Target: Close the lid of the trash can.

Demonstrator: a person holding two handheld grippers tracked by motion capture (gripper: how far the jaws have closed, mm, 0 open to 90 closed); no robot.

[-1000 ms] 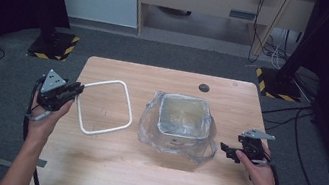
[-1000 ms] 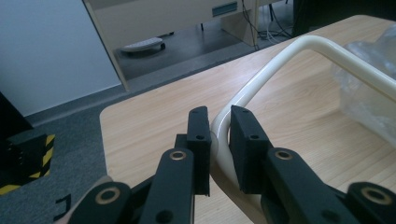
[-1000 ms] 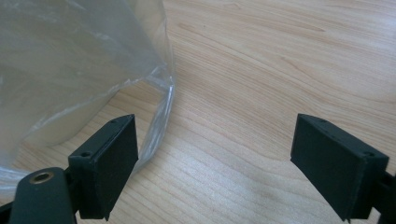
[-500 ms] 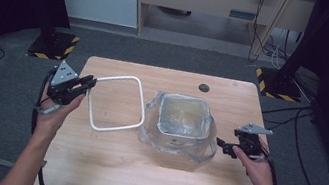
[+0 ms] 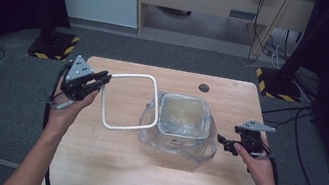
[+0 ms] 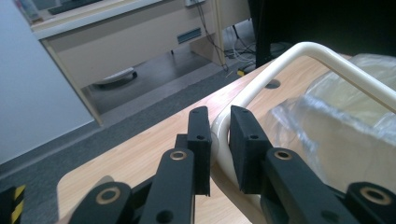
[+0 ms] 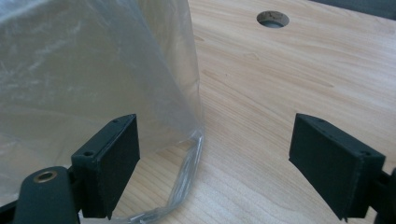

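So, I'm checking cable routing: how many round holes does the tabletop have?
1: a round hole near the table's far edge, beyond the plastic-lined bin. The bin may hide others.

- The left gripper (image 5: 98, 81), clamped on the white frame (image 5: 128, 100), is now farther toward the table's far edge.
- The frame now overlaps the bag (image 5: 177, 138).

There is one wooden table (image 5: 149, 171), and it has one round hole (image 5: 204, 87) near its far edge. One square bin (image 5: 182, 117) stands on it, wrapped in one clear plastic bag (image 5: 195, 154). There is one white square frame (image 5: 127, 100). Two grippers are present, the left gripper (image 5: 102, 79) and the right gripper (image 5: 223, 143), each held by one hand. Two yellow-and-black striped bases (image 5: 54, 44) stand on the floor beyond the table.
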